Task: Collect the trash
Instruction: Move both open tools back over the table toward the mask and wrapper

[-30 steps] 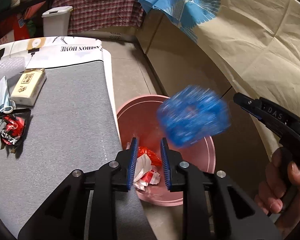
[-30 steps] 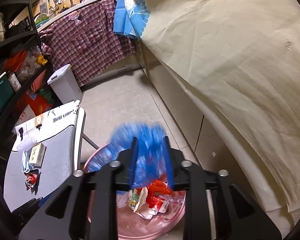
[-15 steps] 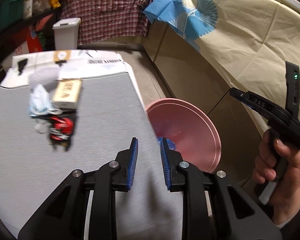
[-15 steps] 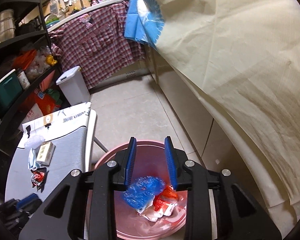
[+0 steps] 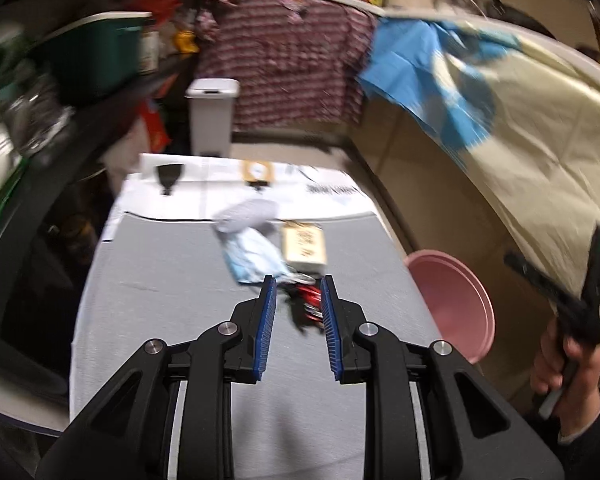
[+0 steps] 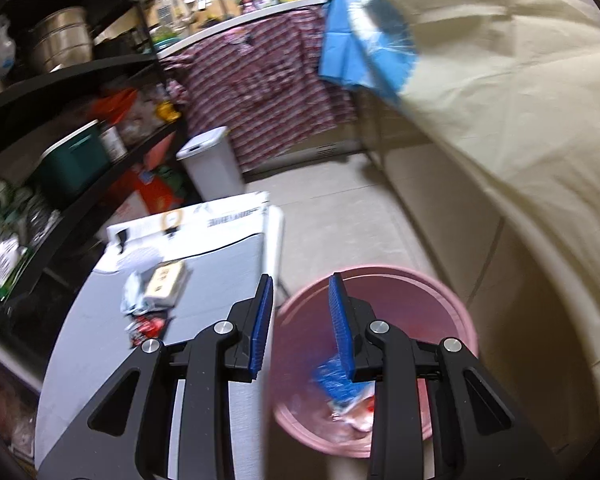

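Note:
My left gripper [image 5: 297, 326] is open and empty above the grey table [image 5: 160, 280], its jaws framing a red-and-black wrapper [image 5: 306, 304]. Behind the wrapper lie a light blue face mask [image 5: 254, 258], a beige box [image 5: 305, 246] and a pale crumpled bag [image 5: 246, 214]. My right gripper [image 6: 302, 326] is open and empty above the rim of the pink bin [image 6: 456, 312], which stands on the floor beside the table. The bin holds a blue crumpled bag [image 6: 334, 384] and red-and-white wrappers [image 6: 360, 416]. The bin also shows in the left wrist view [image 5: 460, 300].
A white pedal bin [image 5: 212, 116] stands past the table's far end. Dark shelves [image 6: 60, 120] with pots and boxes line the left side. A counter draped in beige cloth [image 6: 500, 100] and plaid shirts [image 5: 292, 68] runs along the right and back.
The blue bag left my right gripper and dropped into the pink bin. My left gripper swung from over the bin to over the table, facing the red-and-black wrapper.

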Demonstrator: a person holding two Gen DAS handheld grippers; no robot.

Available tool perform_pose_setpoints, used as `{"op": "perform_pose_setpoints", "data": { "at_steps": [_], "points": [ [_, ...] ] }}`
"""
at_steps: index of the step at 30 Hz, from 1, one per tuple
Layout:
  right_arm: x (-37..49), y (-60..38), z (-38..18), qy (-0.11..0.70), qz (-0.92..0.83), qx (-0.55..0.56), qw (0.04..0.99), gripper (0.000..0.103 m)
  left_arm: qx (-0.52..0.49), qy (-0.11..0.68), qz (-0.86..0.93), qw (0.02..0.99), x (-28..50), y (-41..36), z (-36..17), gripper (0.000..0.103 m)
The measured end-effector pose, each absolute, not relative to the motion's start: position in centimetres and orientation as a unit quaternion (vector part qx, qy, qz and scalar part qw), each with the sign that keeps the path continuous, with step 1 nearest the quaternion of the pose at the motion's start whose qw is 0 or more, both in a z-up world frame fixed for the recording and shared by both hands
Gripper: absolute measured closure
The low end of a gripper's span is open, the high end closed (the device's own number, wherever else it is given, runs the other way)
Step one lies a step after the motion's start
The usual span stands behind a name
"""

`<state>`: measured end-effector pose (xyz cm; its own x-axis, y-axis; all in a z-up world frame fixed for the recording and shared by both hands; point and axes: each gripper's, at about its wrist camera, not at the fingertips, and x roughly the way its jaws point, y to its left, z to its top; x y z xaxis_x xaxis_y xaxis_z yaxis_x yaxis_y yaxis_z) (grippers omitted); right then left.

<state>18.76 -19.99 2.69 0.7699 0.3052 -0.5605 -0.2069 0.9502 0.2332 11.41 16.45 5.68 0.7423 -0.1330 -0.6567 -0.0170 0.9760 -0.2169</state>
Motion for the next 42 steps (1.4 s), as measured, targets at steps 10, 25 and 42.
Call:
{"op": "perform_pose_setpoints", "data": {
  "at_steps": [10,25,42],
  "points": [
    [17.0,-12.2,1.1,0.309,0.214,0.058,0.925,0.073,-0.148,0.352,-0.001,0.924,12.0,20.5,3.0,0.081],
    [20.0,-1.8,-3.5,0.386,0.273,0.052,0.88,0.038,-0.15,0.35,0.015,0.924,13.9,22.8,1.0,0.081],
    [23.8,1.0,-7.7,0.449,0.239,0.024,0.861,0.042,-0.134,0.373,-0.006,0.918,17.4,21.0,-2.5,0.081]
  ]
}}
